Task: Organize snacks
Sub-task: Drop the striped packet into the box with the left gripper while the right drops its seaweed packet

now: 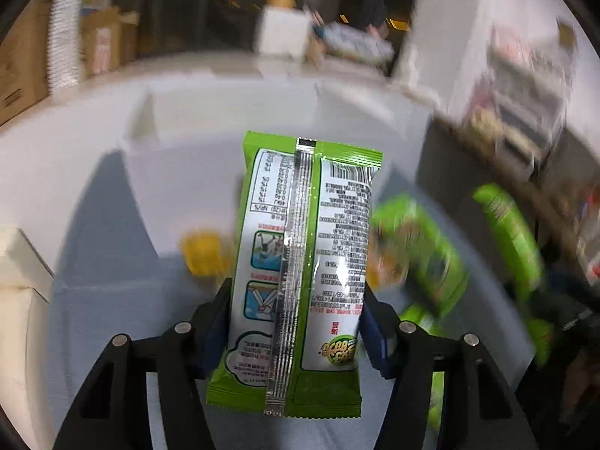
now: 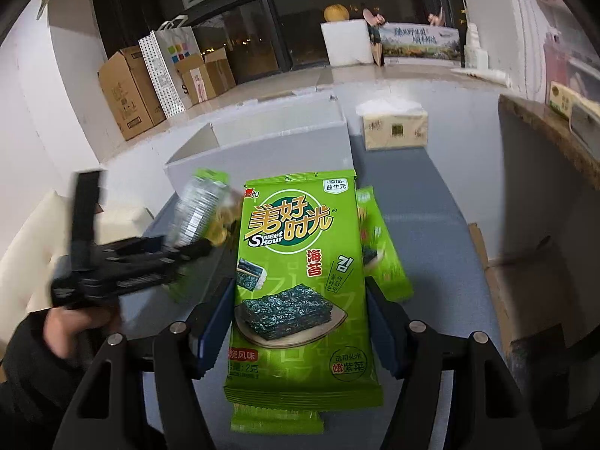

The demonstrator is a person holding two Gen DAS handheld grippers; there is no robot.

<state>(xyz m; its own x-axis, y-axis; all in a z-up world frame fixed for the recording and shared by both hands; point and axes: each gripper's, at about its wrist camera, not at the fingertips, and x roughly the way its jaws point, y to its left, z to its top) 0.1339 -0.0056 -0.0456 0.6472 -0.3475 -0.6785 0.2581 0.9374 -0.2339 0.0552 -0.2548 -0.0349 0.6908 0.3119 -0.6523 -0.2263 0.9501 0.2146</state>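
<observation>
My left gripper is shut on a green seaweed snack packet, back side up with its silver seam showing, held above the grey table in front of a white box. My right gripper is shut on another green seaweed packet, front side up. The left gripper with its packet also shows at the left of the right wrist view, blurred. More green packets lie on the table. A yellow snack lies near the box.
The white open box stands on the grey table ahead. A tissue pack lies behind it to the right. A wooden counter is at the right. Cardboard boxes and a paper bag stand by the far wall.
</observation>
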